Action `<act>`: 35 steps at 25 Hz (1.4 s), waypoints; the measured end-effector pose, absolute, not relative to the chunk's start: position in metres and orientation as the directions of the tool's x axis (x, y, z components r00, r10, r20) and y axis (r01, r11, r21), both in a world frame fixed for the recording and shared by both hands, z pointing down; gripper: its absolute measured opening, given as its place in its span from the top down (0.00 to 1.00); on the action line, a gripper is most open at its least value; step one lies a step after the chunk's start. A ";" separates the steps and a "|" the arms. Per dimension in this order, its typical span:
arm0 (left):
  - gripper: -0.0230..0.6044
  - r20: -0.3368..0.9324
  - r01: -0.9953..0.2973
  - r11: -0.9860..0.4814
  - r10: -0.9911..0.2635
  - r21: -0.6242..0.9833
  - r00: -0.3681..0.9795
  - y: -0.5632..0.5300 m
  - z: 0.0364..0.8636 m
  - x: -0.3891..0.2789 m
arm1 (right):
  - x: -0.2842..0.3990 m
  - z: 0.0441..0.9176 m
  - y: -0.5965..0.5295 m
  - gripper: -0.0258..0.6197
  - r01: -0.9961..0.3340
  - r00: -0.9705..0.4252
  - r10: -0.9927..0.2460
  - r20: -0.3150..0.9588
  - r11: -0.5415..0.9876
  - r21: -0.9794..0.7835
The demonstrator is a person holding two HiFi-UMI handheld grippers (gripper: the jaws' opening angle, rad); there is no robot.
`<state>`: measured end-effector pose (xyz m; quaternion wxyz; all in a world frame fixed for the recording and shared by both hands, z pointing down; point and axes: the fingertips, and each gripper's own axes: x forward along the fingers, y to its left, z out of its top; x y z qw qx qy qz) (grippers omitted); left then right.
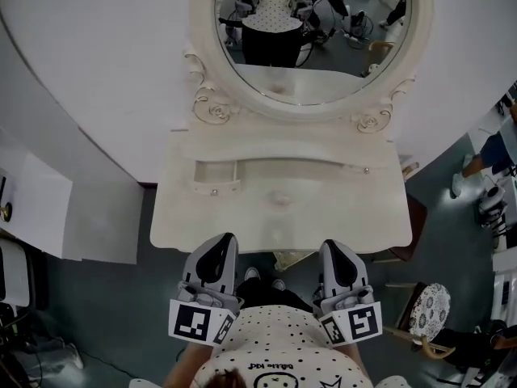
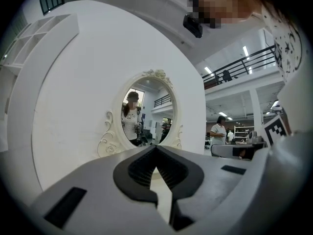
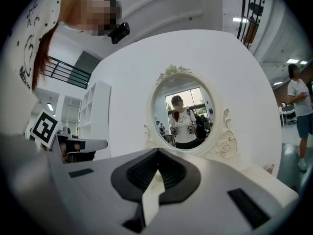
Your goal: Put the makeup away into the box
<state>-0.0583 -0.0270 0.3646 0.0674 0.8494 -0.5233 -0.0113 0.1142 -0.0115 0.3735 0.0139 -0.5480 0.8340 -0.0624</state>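
White dressing table point(image 1: 380, 217) against a curved white wall panel point(image 1: 97, 79); oval mirror point(image 1: 315, 55) in a scrolled frame above it. Grey floor point(image 1: 97, 314) all round, open hall beyond, a patterned stool point(image 1: 428, 309) off to the outer side of the right gripper.

- Person stands at the table's front edge, both tools held close to the body and pointing level at the mirror.
- Left gripper point(image 1: 224, 241): jaws closed tip to tip, nothing between them.
- Right gripper point(image 1: 333, 246): the same, tips together and empty.
- Makeup: not seen in any view. Box: not seen either, unless it is the shallow open compartment point(image 1: 215, 172) on the tabletop, which I cannot tell. That compartment looks empty.
- Compartment lies straight ahead of the left gripper, long axis running across its line of pointing; from the right gripper it sits ahead and well to the inner side. Left is the nearer.
- Tabletop ahead of both tips shows bare white.

Judgement: task not under way. The next move depends on finding the makeup, and both jaws must open first.
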 end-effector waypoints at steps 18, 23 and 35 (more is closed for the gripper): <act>0.96 0.092 -0.875 -0.454 -0.877 0.167 0.472 -0.064 0.382 -0.083 | 0.092 0.388 -0.040 0.95 -0.926 -0.371 -0.923 0.102 0.361 -0.111; 0.96 0.099 -0.890 -0.427 -0.890 0.159 0.445 -0.069 0.384 -0.079 | 0.103 0.391 -0.053 0.95 -0.921 -0.385 -0.918 0.097 0.375 -0.110; 0.96 0.097 -0.917 -0.363 -0.919 0.165 0.381 -0.099 0.388 -0.044 | 0.132 0.385 -0.103 0.95 -0.861 -0.506 -0.857 0.098 0.509 0.006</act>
